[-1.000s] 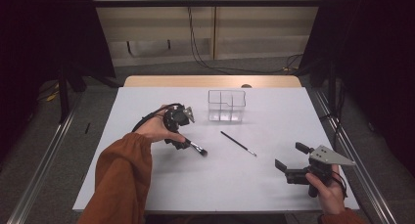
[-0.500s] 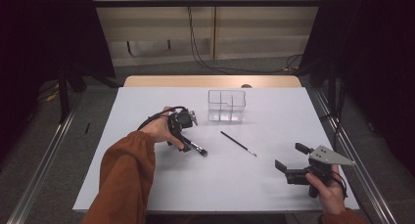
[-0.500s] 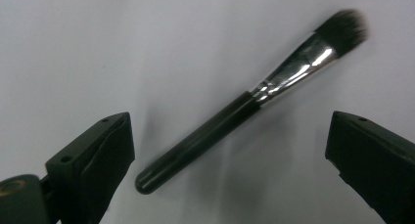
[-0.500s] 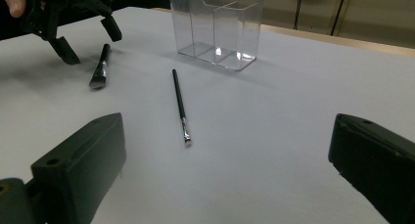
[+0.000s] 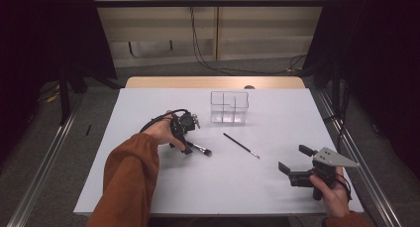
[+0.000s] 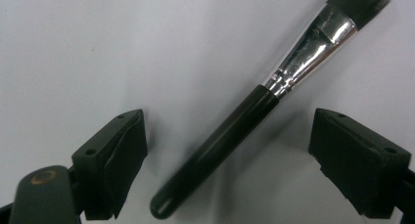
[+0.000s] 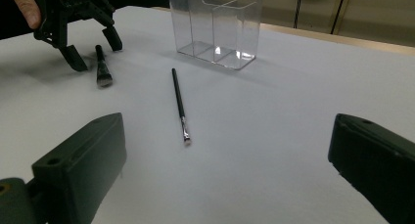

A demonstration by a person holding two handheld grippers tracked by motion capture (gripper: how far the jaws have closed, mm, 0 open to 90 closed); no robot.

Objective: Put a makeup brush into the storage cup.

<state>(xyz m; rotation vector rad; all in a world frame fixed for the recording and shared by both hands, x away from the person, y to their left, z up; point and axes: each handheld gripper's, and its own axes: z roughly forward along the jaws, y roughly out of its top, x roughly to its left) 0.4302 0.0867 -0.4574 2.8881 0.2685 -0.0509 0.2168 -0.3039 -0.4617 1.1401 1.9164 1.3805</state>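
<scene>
A short black makeup brush (image 5: 199, 148) with a silver ferrule lies on the white table (image 5: 148, 103). My left gripper (image 5: 181, 145) points down over its handle. In the left gripper view the handle (image 6: 230, 136) lies between the jaws, which have just been closing; a gap remains on both sides. The right gripper view shows that gripper (image 7: 95, 52) astride the brush (image 7: 101, 67). A thin black brush (image 5: 241, 145) lies mid-table. My right gripper (image 5: 293, 158) rests open at the front right with nothing between its jaws (image 7: 225, 160).
A clear compartmented organizer (image 5: 229, 107) stands at the back middle of the table, beyond the thin brush (image 7: 179, 101). A bare wooden strip (image 5: 213, 82) borders the far edge. Dark curtains and metal rails flank both sides.
My left gripper has sunk toward the table and now straddles the makeup brush's handle. The right gripper has stayed where it was.
</scene>
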